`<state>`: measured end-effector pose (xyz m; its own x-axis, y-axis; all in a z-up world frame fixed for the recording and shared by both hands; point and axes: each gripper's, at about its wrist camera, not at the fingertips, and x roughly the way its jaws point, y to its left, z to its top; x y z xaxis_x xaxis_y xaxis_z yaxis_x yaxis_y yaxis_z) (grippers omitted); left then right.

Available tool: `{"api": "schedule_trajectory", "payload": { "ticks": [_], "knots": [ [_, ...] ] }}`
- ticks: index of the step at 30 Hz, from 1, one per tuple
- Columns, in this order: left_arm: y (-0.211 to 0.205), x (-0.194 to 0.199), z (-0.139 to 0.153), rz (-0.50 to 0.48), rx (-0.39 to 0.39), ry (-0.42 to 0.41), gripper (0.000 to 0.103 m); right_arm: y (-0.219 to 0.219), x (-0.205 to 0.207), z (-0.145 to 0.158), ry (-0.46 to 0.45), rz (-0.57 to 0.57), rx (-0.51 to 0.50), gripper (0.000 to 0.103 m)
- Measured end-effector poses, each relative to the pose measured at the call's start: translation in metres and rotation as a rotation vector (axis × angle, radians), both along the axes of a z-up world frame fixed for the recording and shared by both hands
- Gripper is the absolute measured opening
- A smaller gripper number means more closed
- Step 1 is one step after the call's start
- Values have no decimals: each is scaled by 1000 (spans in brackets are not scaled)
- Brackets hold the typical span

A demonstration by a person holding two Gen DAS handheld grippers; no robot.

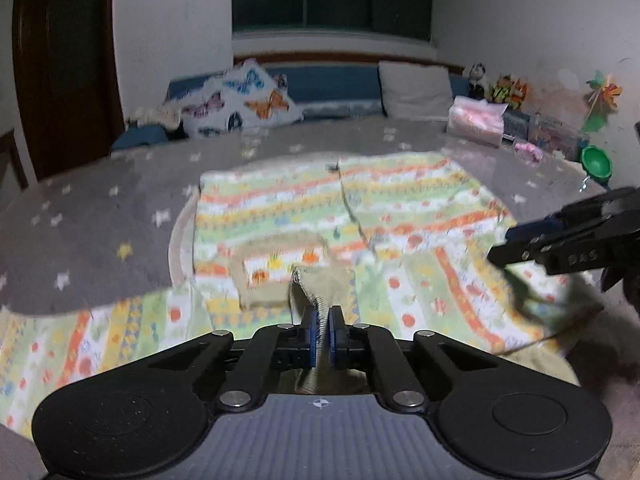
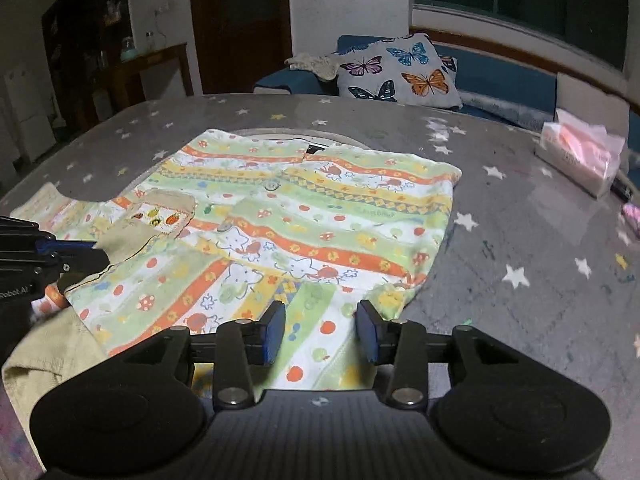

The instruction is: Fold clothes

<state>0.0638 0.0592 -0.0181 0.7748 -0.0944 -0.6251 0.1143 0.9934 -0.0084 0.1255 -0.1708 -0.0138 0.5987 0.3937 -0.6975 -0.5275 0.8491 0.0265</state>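
Note:
A small striped shirt (image 2: 320, 216) in green, orange, yellow and white lies spread on the grey star-print table (image 2: 520, 208); it also shows in the left wrist view (image 1: 360, 208). My left gripper (image 1: 323, 322) is shut on the shirt's khaki cuff (image 1: 320, 284), near its khaki pocket (image 1: 276, 272). It shows at the left of the right wrist view (image 2: 92, 258). My right gripper (image 2: 321, 330) is open, jaws wide apart over the shirt's near hem, holding nothing. It enters the left wrist view from the right (image 1: 500, 246).
A butterfly-print cushion (image 2: 400, 70) lies on a blue bench behind the table. A pink tissue pack (image 2: 580, 152) sits at the table's right. A green bowl (image 1: 597, 162) and toys stand at the far right. A dark door (image 2: 240, 20) is behind.

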Motion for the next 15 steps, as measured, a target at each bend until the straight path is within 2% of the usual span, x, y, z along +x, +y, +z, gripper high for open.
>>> {"api": "schedule_trajectory", "payload": {
  "ticks": [1, 2, 5, 6, 9, 13, 15],
  "knots": [
    [2, -2, 0, 8, 2, -3, 12, 2, -2, 2, -5, 6, -1, 40],
    [4, -3, 0, 18, 6, -7, 17, 4, -4, 3, -9, 12, -2, 40],
    [10, -7, 2, 51, 22, -17, 43, 16, -9, 10, -19, 59, 11, 41],
    [13, -9, 3, 62, 27, -19, 47, 20, -10, 11, -20, 71, 17, 41],
    [22, -12, 3, 95, 31, -20, 53, 37, -14, 11, -9, 115, 37, 41],
    [37, -21, 0, 144, 35, -8, 53, 62, -25, 2, 9, 189, 27, 41],
    [46, -26, 1, 170, 28, -8, 53, 71, -36, 0, -37, 206, -15, 41]
  ]
}}
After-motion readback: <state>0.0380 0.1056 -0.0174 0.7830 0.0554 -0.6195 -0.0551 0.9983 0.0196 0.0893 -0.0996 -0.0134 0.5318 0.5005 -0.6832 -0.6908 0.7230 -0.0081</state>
